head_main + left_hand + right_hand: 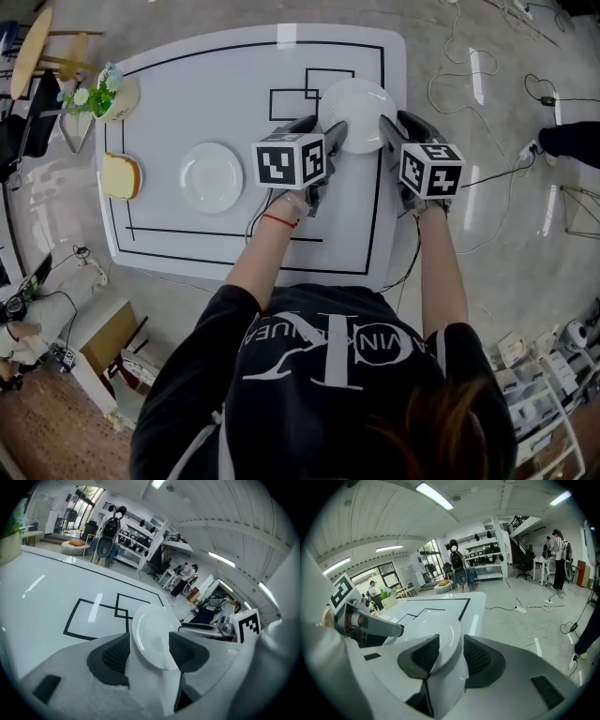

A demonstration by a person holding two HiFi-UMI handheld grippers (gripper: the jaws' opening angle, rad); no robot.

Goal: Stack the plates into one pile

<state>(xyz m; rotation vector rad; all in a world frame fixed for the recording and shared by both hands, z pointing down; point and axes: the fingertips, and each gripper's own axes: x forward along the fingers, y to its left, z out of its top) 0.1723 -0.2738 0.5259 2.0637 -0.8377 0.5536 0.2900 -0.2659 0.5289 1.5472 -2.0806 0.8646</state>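
A white plate (pixel 359 112) lies at the far right of the white table (pixel 187 239). My left gripper (pixel 335 139) stands at its near-left rim and my right gripper (pixel 387 127) at its right rim. In the left gripper view the plate (pixel 152 637) has its rim between the jaws of the open left gripper (pixel 151 649), with a gap beside the left pad. In the right gripper view the plate's (pixel 440 641) rim sits between the open right gripper's (pixel 451 656) pads, and a slit shows by the right pad. A second white plate (pixel 211 176) rests mid-table, left of both grippers.
A slice of bread (pixel 120 175) lies at the table's left edge, and a flower pot (pixel 105 94) stands at the far left corner. Black lines mark the tabletop. The table's right edge runs just under my right gripper. Cables (pixel 487 84) trail on the floor beyond it.
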